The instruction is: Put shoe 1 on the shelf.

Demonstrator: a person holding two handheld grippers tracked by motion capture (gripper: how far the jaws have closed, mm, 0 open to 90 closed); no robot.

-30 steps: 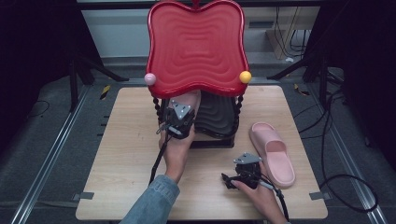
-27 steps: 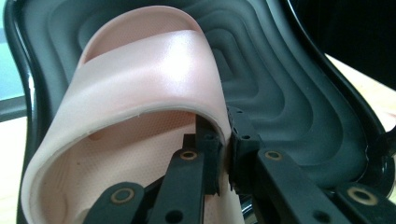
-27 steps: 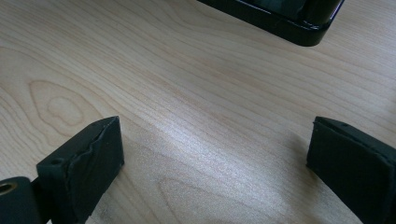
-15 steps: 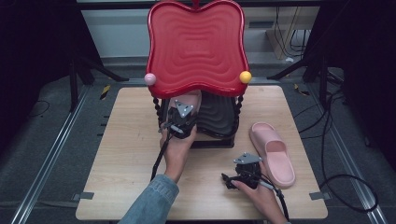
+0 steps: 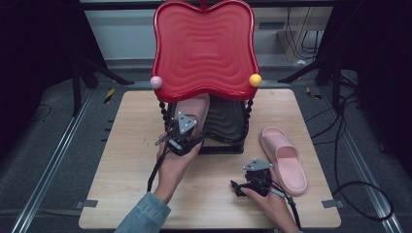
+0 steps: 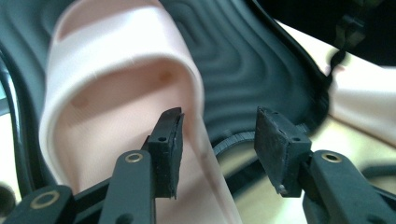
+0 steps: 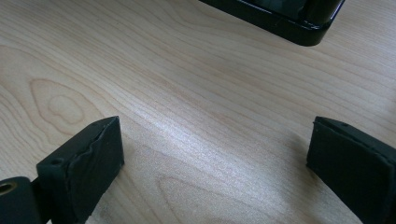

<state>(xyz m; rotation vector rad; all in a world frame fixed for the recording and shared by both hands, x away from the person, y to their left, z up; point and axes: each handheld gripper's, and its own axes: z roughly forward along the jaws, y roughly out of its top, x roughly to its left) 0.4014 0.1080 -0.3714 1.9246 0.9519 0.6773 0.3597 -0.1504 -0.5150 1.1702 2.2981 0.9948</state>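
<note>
Slipper (image 5: 194, 109), pink, sits on the black lower shelf (image 5: 228, 121) of the two-tier rack, centre of the high view, its toe end tucked under the red wavy top tray (image 5: 204, 48). Left tool (image 5: 187, 141) is right at the slipper's near end, held by the left hand (image 5: 172, 165) coming up from bottom centre-left. In the left gripper view the slipper (image 6: 116, 93) takes up the left half of the frame, resting on the ribbed black shelf (image 6: 233, 70); its side wall runs down between the jaws. Jaws have just been opening: left pad (image 6: 170, 135) is inside the slipper, right pad (image 6: 275, 144) outside, neither pad visibly pressing the wall, so spread around it, not pinching. Second pink slipper (image 5: 284, 158) lies flat on the table (image 5: 126, 145) at right of the high view, just right of the rack and well apart from the first one. Right tool (image 5: 245, 187) rests low on the table at bottom centre-right, just left of that second slipper, right hand (image 5: 272, 206) behind it. In the right gripper view its jaws are spread wide over bare wood (image 7: 196, 93), nothing between them; black rack base edge (image 7: 280, 21) at top right of that frame. Pink ball (image 5: 156, 81) and yellow ball (image 5: 255, 79) sit at the front corners of the red tray.
</note>
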